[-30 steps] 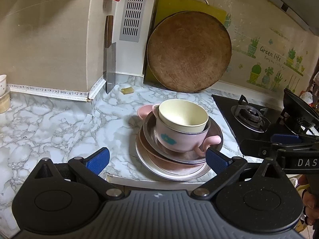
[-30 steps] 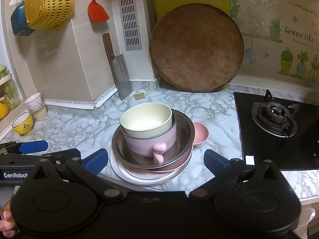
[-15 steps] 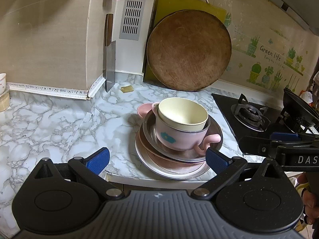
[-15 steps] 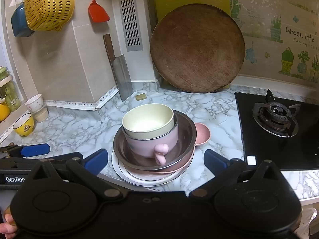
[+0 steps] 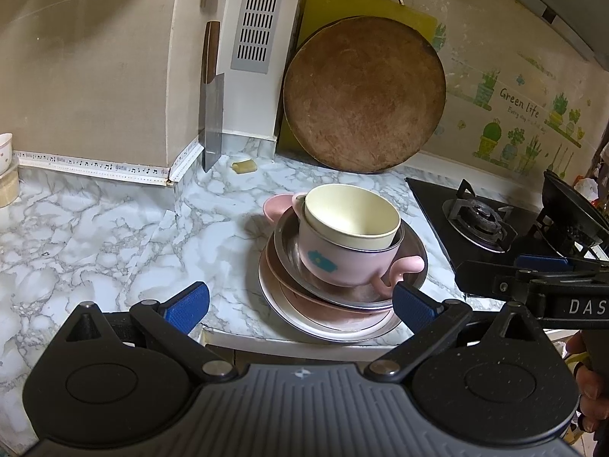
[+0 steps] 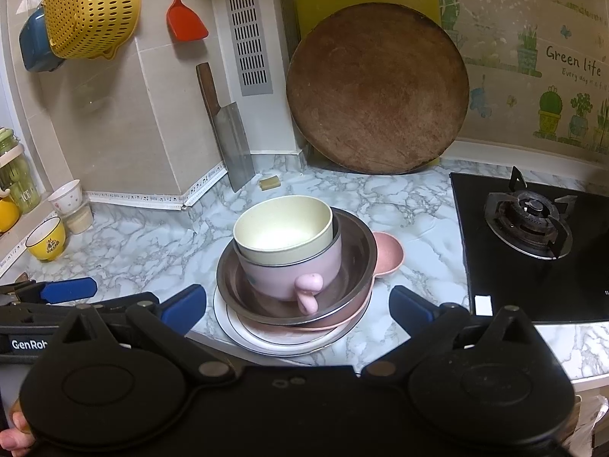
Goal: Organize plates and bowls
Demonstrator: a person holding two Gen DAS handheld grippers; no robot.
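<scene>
Left gripper: mine, fingers spread wide, holding nothing, short of the stack.
Right gripper: mine, also spread, empty, facing the stack.
Cream bowl: nested in the pink bowl, topmost.
Steel dish: under the pink bowl.
White plate: bottom of the stack, near the marble counter's front edge.
Stove: right of the stack.

Both hand-held grippers, left hand-held gripper and right hand-held gripper, gape empty
</scene>
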